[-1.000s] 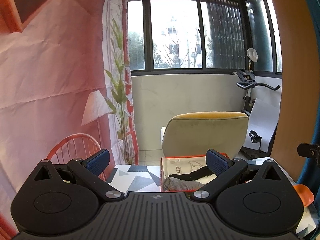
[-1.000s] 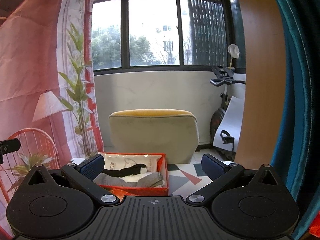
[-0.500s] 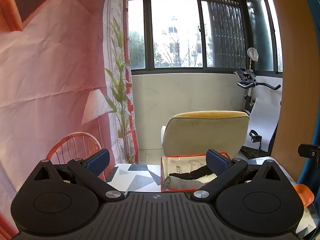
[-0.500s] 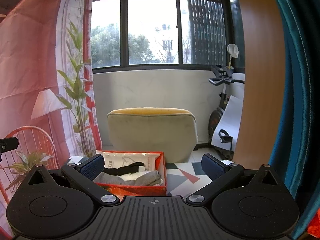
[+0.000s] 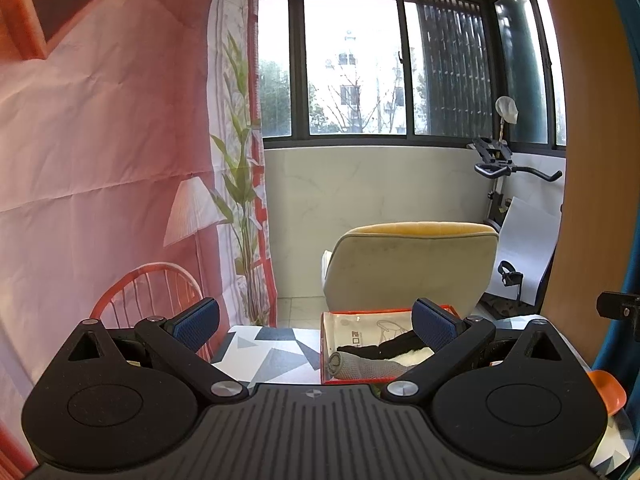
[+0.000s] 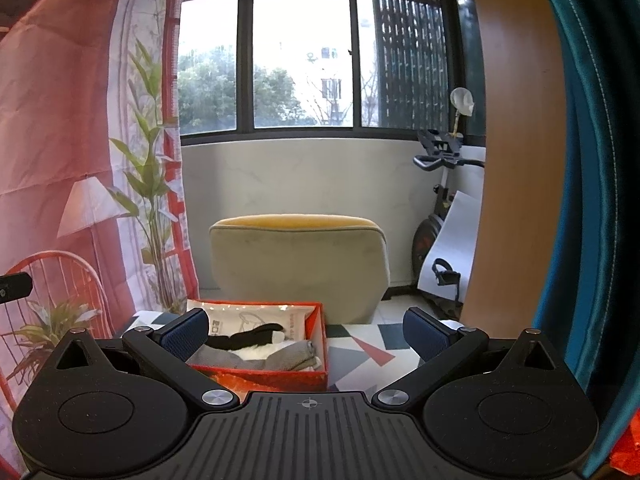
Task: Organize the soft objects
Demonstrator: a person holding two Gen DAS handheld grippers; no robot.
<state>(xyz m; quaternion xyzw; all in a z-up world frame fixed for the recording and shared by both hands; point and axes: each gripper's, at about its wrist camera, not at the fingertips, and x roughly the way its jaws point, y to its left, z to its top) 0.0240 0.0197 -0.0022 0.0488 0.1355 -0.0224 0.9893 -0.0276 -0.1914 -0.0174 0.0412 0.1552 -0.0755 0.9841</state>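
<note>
An orange box (image 6: 264, 376) stands on a table with a geometric-pattern cloth (image 6: 360, 354). In it lie a rolled grey cloth (image 6: 290, 356), a black cloth (image 6: 250, 338) and something white and fluffy (image 6: 252, 354). The box also shows in the left wrist view (image 5: 326, 360), with the grey roll (image 5: 360, 368) and black cloth (image 5: 384, 348). My left gripper (image 5: 316, 322) is open and empty, held above the table's near side, left of the box. My right gripper (image 6: 306, 330) is open and empty, just right of the box.
A beige and yellow chair (image 6: 298, 268) stands behind the table. A pink printed backdrop (image 5: 100, 160) hangs at the left. An exercise bike (image 6: 440, 216) stands at the right by a wooden panel (image 6: 516, 160) and a teal curtain (image 6: 592, 160).
Both grippers have drifted only slightly; the box sits a touch lower in the right wrist view. Both stay open and empty.
</note>
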